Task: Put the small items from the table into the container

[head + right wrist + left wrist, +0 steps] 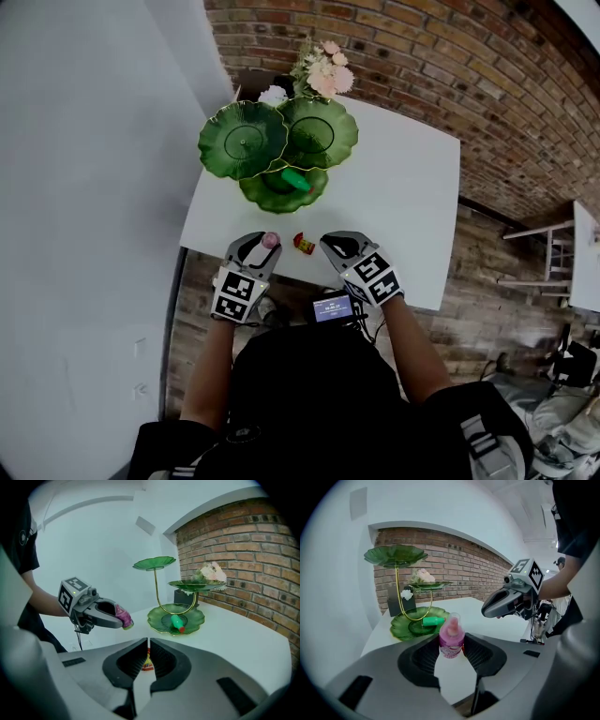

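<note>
Pink bottle (451, 638) is clamped in your left gripper (451, 647), over the white table's (403, 187) near edge. Your right gripper (148, 644) has its jaws together and empty, with a red-and-yellow toy (304, 244) just beyond them. Another bottle, green (296, 180), lies in the green stand's (244, 141) lowest dish.

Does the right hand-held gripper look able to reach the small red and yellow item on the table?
Probably yes: the red and yellow item lies just ahead of the right hand-held gripper, nothing between, though its jaws are shut.
</note>
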Available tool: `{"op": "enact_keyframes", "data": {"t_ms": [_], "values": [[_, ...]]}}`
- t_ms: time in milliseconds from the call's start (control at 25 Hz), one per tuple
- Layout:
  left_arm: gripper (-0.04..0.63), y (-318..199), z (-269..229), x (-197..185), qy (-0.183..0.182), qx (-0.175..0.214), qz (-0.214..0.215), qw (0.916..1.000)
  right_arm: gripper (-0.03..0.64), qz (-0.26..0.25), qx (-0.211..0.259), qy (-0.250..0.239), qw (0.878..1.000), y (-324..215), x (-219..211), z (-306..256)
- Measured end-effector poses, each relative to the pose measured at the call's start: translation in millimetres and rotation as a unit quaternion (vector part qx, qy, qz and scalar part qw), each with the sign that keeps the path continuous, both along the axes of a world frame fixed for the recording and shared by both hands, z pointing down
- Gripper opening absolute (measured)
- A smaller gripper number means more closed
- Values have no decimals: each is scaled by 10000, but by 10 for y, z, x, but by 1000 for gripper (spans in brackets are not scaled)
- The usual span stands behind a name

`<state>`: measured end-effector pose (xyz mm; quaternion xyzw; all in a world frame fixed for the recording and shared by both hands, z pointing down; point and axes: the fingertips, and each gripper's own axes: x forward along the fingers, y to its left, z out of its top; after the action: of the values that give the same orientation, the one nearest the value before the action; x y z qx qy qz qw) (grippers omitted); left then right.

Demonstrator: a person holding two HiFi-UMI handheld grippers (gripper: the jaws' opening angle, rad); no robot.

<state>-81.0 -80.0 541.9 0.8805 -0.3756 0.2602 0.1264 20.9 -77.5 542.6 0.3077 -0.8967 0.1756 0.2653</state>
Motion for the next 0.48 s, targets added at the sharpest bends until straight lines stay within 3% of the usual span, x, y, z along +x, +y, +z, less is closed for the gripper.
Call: {"op": "enact_keyframes", "data": {"t_ms": [480], "values": [[172, -501, 188, 82, -80, 42, -46, 9999, 28, -179, 8, 69, 9998, -323, -101, 91]]}}
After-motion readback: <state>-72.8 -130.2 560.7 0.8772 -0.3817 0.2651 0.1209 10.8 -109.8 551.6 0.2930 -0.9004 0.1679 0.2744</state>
